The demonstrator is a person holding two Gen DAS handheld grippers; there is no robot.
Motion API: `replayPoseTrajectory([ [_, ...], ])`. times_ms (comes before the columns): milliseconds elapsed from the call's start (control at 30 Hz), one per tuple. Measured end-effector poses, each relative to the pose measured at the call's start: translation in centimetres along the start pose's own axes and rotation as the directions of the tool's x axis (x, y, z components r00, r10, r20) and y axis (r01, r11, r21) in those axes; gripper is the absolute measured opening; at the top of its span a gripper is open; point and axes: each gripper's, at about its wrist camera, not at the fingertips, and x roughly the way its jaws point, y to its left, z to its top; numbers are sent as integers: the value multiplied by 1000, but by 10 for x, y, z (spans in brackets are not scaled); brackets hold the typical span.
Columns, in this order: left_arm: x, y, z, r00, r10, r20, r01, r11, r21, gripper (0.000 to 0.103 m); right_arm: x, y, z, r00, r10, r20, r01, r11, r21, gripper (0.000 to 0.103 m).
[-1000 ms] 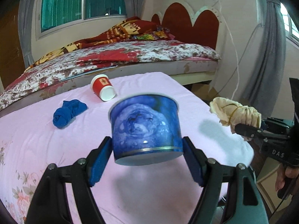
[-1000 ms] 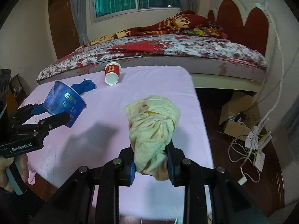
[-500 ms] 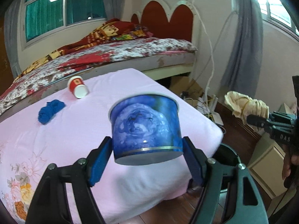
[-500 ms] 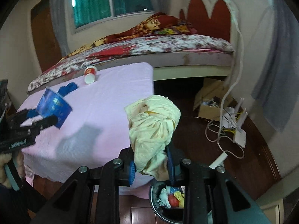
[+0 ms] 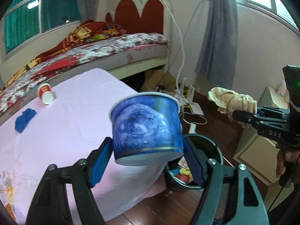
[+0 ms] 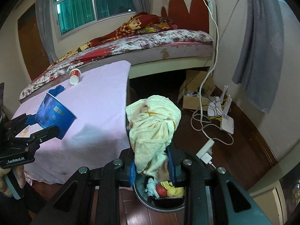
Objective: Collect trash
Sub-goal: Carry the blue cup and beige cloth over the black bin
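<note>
My left gripper (image 5: 148, 155) is shut on a blue paper bowl (image 5: 146, 129) and holds it in the air past the corner of the pink bed, just left of a black trash bin (image 5: 195, 168) on the floor. My right gripper (image 6: 151, 166) is shut on a cream crumpled cloth bundle (image 6: 153, 129) and holds it directly above the same bin (image 6: 161, 198), which holds colourful trash. The bowl (image 6: 55, 115) and left gripper show at the left of the right wrist view. A red paper cup (image 5: 46, 94) and a blue rag (image 5: 24, 118) lie on the pink bed.
The pink-covered bed (image 5: 56, 140) fills the left. A second bed with a floral cover (image 6: 140, 45) stands behind. A cardboard box (image 6: 195, 95), routers and white cables (image 6: 221, 120) lie on the wooden floor to the right. A cream cabinet (image 5: 255, 150) stands at the right.
Both grippers have swung right, off the pink bed and over its corner. The trash bin has come into view below them. Both still hold their loads.
</note>
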Motion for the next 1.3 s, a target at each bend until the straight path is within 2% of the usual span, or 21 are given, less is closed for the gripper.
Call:
replayPoseTrajectory([
  [400,26,-51,-4,995,-84,-59,88,995,56,75,-4,-44,-32,997,-53,-49,55,998,31,29],
  [767,50,-84,-20,980,-145,-136,157,984,83,75,1,-72,-62,991,-81,-109,86,995,42,29],
  [1033,73,-95,-39,966,-159,-205,176,982,67,75,15,-85,-83,983,-85,-165,92,995,32,29],
  [1300,103,-88,-54,946,-174,-274,182,983,3,75,37,-89,-97,973,-80,-217,85,996,15,29],
])
